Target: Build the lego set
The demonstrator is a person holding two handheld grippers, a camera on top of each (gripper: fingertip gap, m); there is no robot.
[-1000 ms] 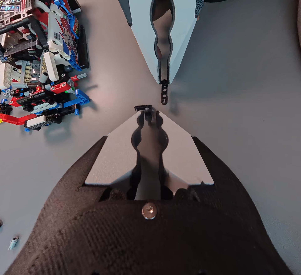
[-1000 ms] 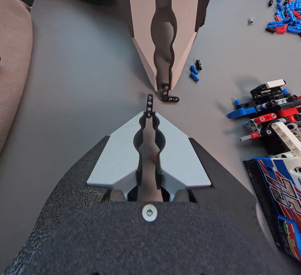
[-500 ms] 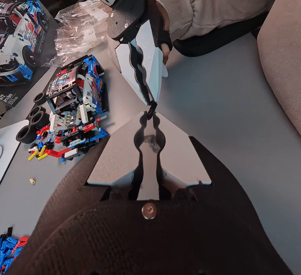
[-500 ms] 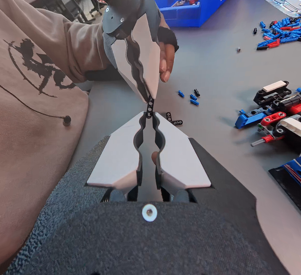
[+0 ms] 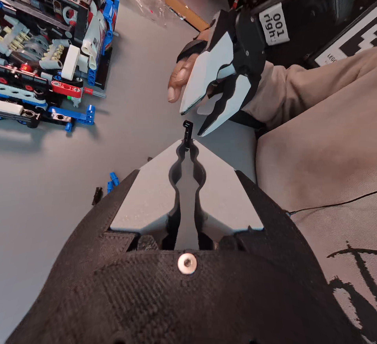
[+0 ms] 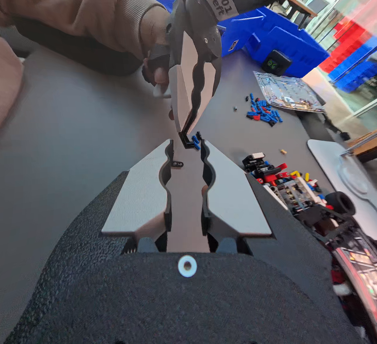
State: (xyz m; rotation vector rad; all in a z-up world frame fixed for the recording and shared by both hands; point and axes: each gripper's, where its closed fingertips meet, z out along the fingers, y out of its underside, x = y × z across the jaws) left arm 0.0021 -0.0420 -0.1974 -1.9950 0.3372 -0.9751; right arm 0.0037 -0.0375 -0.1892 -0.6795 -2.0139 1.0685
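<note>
My left gripper is shut on a small black lego beam, which sticks out forward from its tips with a short bent end. The right wrist view shows the same: the left gripper pinches the black beam just above the grey table. My right gripper is open and empty, its fingers on either side of the beam without touching it. It also shows in the left wrist view, held open close beside the beam's end. Another small black piece lies on the table, partly hidden by my right finger.
The part-built lego car stands on the table and also shows in the right wrist view. Loose blue pins lie near my left gripper. A pile of blue and red pins, a sheet and blue bins lie beyond. The person's sweatshirt is close. Left and right tips are no more than a few centimetres apart. The small black piece lies around 6 centimeters away from my left fingertips.
The left gripper shut on the black beam that the right gripper held. The right gripper has opened and let it go. Both grippers have tilted and drawn slightly apart.
</note>
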